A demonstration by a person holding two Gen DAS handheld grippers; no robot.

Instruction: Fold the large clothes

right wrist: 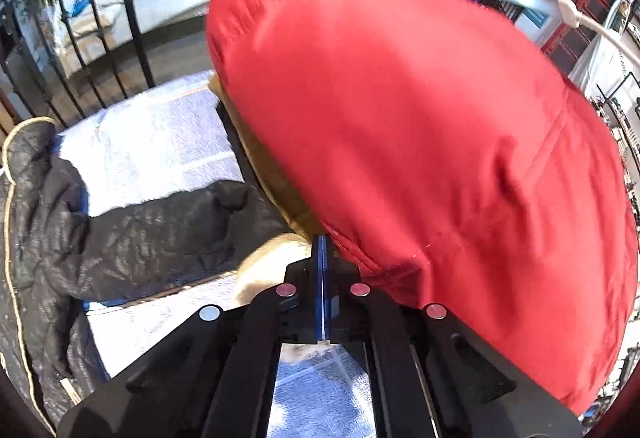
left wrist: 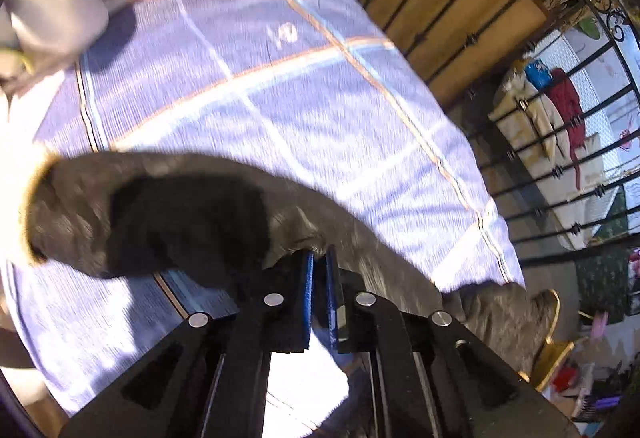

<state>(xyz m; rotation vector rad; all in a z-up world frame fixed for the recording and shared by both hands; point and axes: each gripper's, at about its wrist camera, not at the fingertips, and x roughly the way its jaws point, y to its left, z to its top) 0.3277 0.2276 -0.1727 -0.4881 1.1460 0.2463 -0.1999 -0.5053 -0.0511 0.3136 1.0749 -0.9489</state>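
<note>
Jacket (left wrist: pixel 160 214), dark and quilted, lies across the blue checked sheet (left wrist: pixel 280 98), reaching toward its edge nearest the black railing (left wrist: pixel 540 158). Your left gripper (left wrist: pixel 318 258) has its blue pads pressed together on a fold of that jacket above the sheet. Your right gripper (right wrist: pixel 322 250) is also pressed together; beside the sheet it meets the hem of a red garment (right wrist: pixel 400 118), but you cannot tell whether cloth sits between the pads.
</note>
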